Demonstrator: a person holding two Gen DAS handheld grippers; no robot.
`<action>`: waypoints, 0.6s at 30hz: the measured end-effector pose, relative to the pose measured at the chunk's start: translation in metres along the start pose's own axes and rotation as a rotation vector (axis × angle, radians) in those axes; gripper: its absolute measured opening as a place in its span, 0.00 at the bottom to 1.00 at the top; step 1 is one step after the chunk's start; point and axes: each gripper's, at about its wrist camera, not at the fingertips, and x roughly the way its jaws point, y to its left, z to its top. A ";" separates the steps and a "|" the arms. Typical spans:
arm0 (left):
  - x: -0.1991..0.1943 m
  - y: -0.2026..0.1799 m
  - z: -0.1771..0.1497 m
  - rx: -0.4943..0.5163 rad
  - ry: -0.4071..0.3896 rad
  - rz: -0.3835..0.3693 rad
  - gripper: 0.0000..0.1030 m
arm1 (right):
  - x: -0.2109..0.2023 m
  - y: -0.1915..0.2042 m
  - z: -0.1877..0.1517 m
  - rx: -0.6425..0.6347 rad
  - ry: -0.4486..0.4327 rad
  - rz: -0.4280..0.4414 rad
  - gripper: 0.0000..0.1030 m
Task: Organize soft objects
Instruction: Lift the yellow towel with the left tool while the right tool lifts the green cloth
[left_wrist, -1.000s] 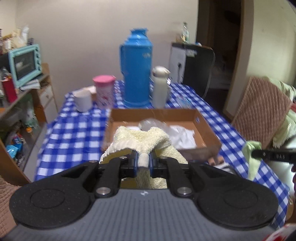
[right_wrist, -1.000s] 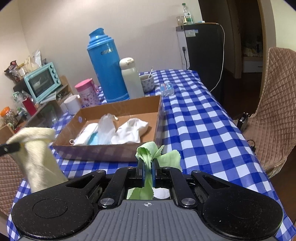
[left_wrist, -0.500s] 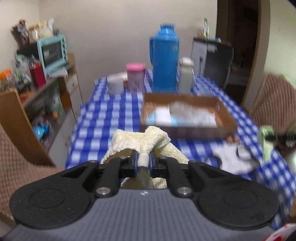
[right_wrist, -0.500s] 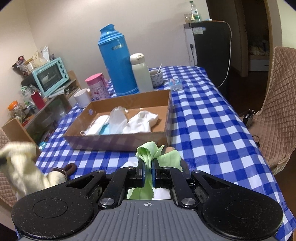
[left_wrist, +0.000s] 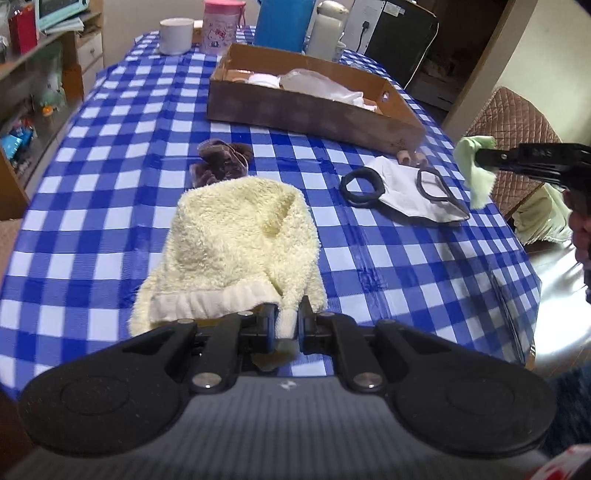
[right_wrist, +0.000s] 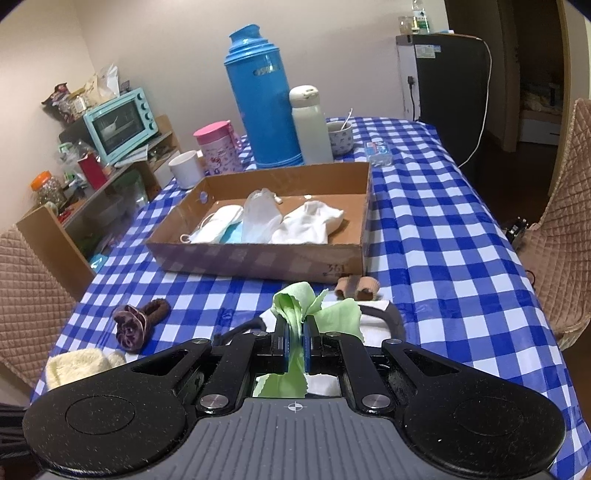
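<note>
My left gripper (left_wrist: 287, 325) is shut on the hem of a cream terry towel (left_wrist: 240, 243), which lies spread on the blue checked tablecloth (left_wrist: 110, 147); the same towel (right_wrist: 79, 365) shows at the right wrist view's lower left. My right gripper (right_wrist: 294, 341) is shut on a light green cloth (right_wrist: 317, 314), held above the table; that cloth (left_wrist: 474, 162) hangs at the left wrist view's right edge. A cardboard box (right_wrist: 258, 254) beyond holds face masks, a clear bag and a white sock.
A brown scrunchie (left_wrist: 221, 162) lies between the towel and the box. A white mask (left_wrist: 410, 192) with a black hair band (left_wrist: 362, 184) lies right of the towel. A blue thermos (right_wrist: 262, 99), white bottle, pink cup and mug stand behind the box. Quilted chairs flank the table.
My left gripper came down toward the near table edge and tilted down; the towel, hanging before, now lies on the cloth. The right gripper kept its green cloth, shifting only slightly.
</note>
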 end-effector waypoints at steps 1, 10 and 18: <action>0.006 0.000 0.002 -0.001 0.005 0.007 0.10 | 0.000 0.000 -0.001 0.001 0.005 0.002 0.07; 0.050 -0.009 0.016 0.052 0.027 0.057 0.13 | -0.006 -0.003 -0.007 0.014 0.018 -0.015 0.07; 0.007 -0.012 0.016 0.088 0.035 0.074 0.49 | -0.006 -0.004 -0.012 0.043 0.031 -0.011 0.07</action>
